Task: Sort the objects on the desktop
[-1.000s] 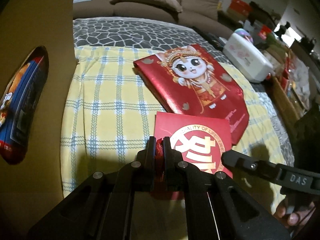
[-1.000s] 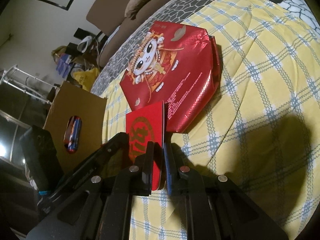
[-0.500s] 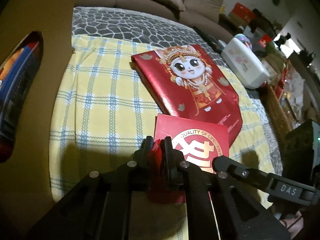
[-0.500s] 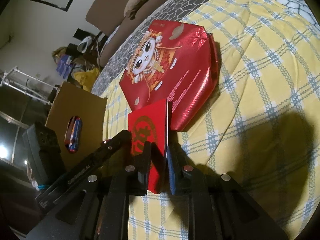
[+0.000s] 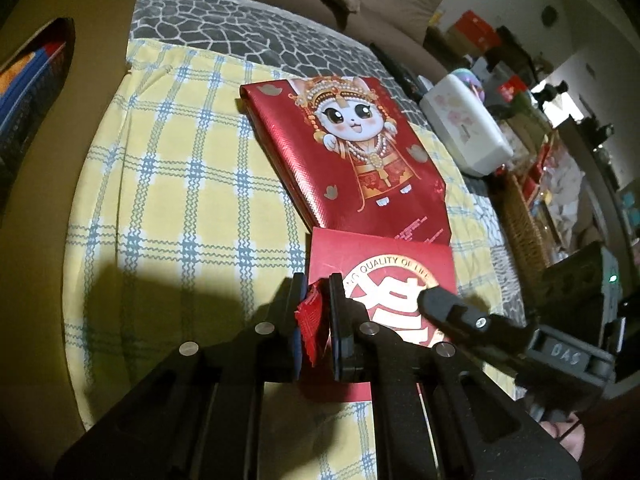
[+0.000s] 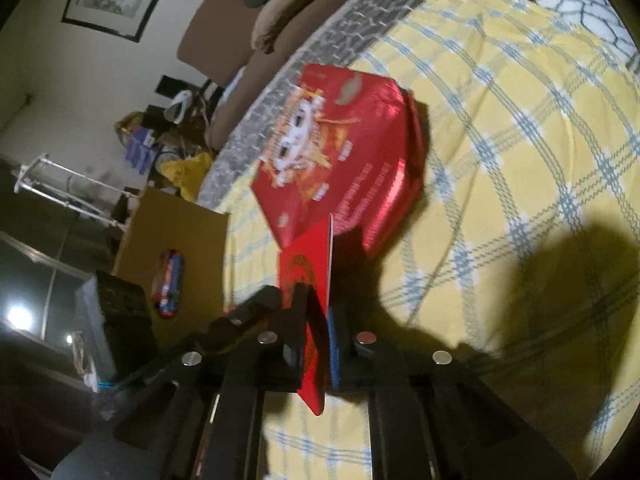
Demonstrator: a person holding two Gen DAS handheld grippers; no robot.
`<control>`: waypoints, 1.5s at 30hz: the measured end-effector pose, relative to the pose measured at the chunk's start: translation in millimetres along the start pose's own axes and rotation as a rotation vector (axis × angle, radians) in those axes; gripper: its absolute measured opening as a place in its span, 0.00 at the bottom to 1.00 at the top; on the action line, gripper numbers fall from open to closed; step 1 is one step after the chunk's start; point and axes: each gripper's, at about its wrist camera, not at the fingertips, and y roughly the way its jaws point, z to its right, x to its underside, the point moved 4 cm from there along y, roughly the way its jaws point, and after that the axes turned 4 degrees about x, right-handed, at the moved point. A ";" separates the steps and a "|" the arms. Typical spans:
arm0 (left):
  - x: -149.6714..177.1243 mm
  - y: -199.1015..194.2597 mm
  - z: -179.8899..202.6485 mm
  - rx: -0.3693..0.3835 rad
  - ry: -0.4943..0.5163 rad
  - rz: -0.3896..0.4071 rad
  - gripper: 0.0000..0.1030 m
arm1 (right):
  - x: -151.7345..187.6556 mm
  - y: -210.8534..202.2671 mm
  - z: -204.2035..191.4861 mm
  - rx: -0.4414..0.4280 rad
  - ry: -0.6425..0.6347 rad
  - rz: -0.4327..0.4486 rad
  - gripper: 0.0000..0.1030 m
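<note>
My left fingers point(image 5: 316, 284) are narrow, pinched on a crinkled red corner point(image 5: 310, 320) that appears to belong to the red card point(image 5: 384, 264) with the gold emblem. The gap looks slightly looser than a second ago, though the paper is still caught. My right fingers point(image 6: 320, 296) are clamped on the same card's opposite edge. From the right wrist I see it nearly edge-on, standing steeper between the pads than half a second ago.

So the change is small but useful. The card has tipped up and slid toward 12 o'clock, and its far edge now overlaps the near end of the big red cat pouch point(image 5: 360, 152), where it earlier sat a little short of it. I judge that the card is off the yellow checked cloth point(image 5: 192, 184) and carried by both hands, so the pick-up is done and only the placing remains.

The pouch lies flat on the cloth at 12 o'clock, untouched. A cardboard box point(image 6: 180, 232) stands at 9 o'clock of the left view, with a blue and red packet showing through its cut-out handle. It seems the likely bin, though I can't be sure. A white case point(image 5: 464, 128) sits at 2 o'clock, well apart. With two grips on thin paper, pulling unevenly could tear that crumpled corner.
</note>
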 end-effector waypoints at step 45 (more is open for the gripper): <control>17.4 -65.9 45.8 0.095 0.134 -0.009 0.05 | 4.7 -30.9 -55.1 -0.068 0.005 0.059 0.02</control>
